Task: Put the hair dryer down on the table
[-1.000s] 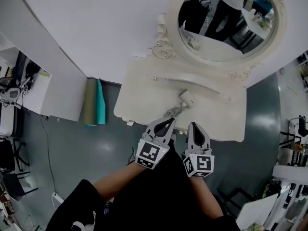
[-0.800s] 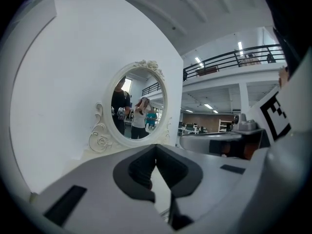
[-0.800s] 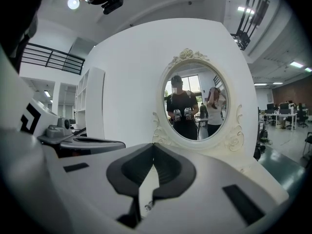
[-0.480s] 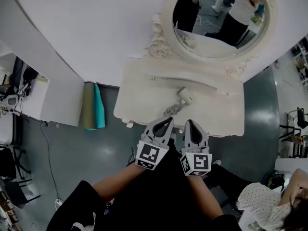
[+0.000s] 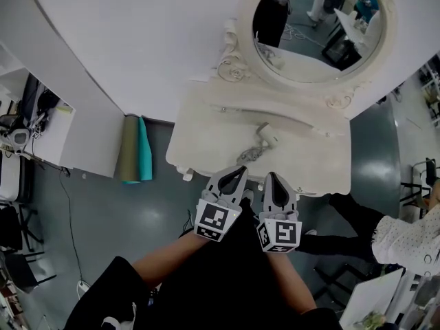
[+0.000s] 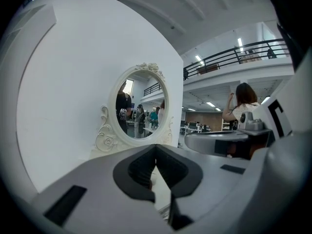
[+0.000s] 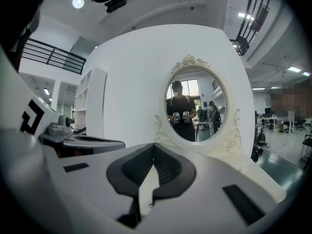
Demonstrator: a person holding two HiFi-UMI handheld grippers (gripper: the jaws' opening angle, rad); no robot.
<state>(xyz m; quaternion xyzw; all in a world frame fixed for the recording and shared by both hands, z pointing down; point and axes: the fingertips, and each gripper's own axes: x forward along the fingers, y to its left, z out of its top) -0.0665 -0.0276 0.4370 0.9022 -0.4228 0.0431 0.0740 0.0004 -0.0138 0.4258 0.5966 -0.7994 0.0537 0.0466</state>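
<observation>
Holding left gripper [image 5: 241, 172] and right gripper [image 5: 270, 177] clenched, empty; seeing hair dryer [image 5: 267, 137] lying on table [image 5: 199, 139]; likely needing only stepping away.

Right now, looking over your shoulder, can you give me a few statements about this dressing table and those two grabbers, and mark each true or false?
1. The hair dryer lies on the table. True.
2. The left gripper is holding the hair dryer. False: its jaws are together with nothing between them, near the table's front edge.
3. The right gripper is shut and empty. True.
4. The mirror above the table is square. False: the mirror is oval, in an ornate frame.
5. Rolled mats stand at the table's right in the head view. False: the rolled mats stand at its left, against the wall.
</observation>
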